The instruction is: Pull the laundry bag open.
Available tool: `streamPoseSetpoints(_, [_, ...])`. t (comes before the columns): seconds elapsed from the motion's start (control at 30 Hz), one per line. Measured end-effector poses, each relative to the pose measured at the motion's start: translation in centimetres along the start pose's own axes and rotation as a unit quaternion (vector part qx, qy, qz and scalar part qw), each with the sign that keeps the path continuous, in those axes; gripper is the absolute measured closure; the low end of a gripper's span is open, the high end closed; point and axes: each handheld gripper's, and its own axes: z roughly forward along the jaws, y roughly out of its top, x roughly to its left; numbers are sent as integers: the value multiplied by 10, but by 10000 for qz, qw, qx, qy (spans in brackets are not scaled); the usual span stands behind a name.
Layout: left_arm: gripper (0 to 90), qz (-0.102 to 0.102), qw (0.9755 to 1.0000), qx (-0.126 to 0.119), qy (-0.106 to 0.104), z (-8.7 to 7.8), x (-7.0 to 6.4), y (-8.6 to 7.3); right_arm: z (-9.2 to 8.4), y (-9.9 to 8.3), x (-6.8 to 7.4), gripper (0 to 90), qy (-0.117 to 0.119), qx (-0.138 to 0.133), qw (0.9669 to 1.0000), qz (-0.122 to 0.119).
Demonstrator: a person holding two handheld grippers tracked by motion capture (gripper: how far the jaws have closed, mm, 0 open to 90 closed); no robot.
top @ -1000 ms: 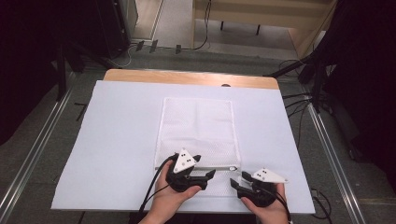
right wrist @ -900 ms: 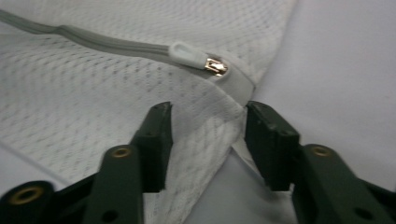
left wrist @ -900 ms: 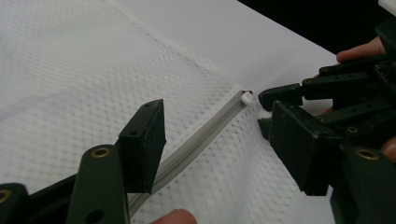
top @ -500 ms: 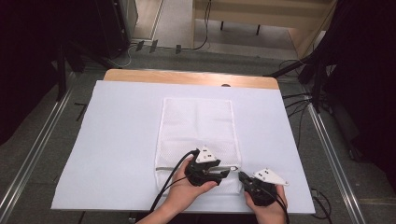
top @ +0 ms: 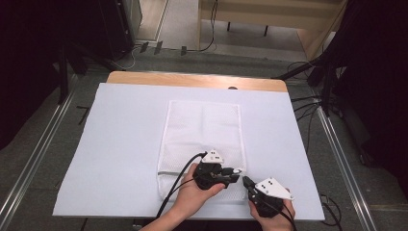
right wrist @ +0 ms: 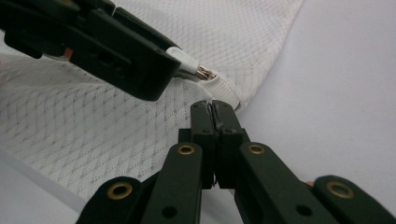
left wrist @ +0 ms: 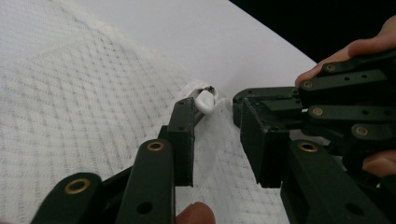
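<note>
White mesh bag (top: pixel 202 144) lies flat mid-bench (top: pixel 120 144), its zipper pull (left wrist: pixel 204 100) at the 5 o'clock corner. Left gripper (top: pixel 236 172) is spread, one jaw right against the pull. Right gripper (right wrist: pixel 214 114) is pressed together, pinching the bag's edge just beside it.

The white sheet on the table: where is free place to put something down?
The white sheet is bare left of the white mesh bag, and in a narrower strip to its right. A band between the bag's far edge and the bare wooden table edge is free too. It is crowded at the bag's near right corner, where left gripper and right gripper meet.
</note>
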Motion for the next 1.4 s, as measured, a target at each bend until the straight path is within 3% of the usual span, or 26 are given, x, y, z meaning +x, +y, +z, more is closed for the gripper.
streamPoseSetpoints(0.17, [695,-74,9999,-29,-121,-2,1,2,1,1,7,900,76,1,9997,-243])
streamPoseSetpoints(0.37, [751,-328,9993,11,-160,-3,9,2,2,2,12,900,132,6,9990,-421])
streamPoseSetpoints(0.57, [712,-477,9986,24,-210,-2,12,2,3,1,17,900,201,22,9977,-646])
streamPoseSetpoints(0.63, [789,-462,9989,60,-91,-3,13,1,3,1,18,900,207,35,9975,-673])
streamPoseSetpoints(0.7, [836,-492,9987,56,-116,-4,15,1,4,1,18,900,211,43,9974,-682])
streamPoseSetpoints(0.93, [874,-584,9978,-65,-301,-6,17,0,3,1,17,897,204,7,9978,-637])
streamPoseSetpoints(1.03, [875,-650,9966,-229,-442,-10,18,-1,1,2,14,773,269,-45,9993,-273])
streamPoseSetpoints(1.13, [875,-700,9946,-448,-626,-16,22,-2,-4,6,8,604,532,-152,9979,346])
streamPoseSetpoints(1.2, [875,-711,9938,-527,-677,-18,23,-2,-4,7,4,539,555,-203,9970,504])
streamPoseSetpoints(1.23, [874,-771,9918,-625,-801,-21,26,-3,-2,8,2,498,594,-178,9963,588])
streamPoseSetpoints(1.3, [875,-767,9916,-662,-810,-22,27,-5,4,8,-3,453,787,5,9942,730])
streamPoseSetpoints(1.33, [875,-756,9916,-668,-804,-22,27,-6,10,8,-6,443,1033,175,9907,871])
streamPoseSetpoints(1.4, [874,-741,9920,-650,-785,-21,27,-8,17,7,-8,458,1332,265,9855,1020])
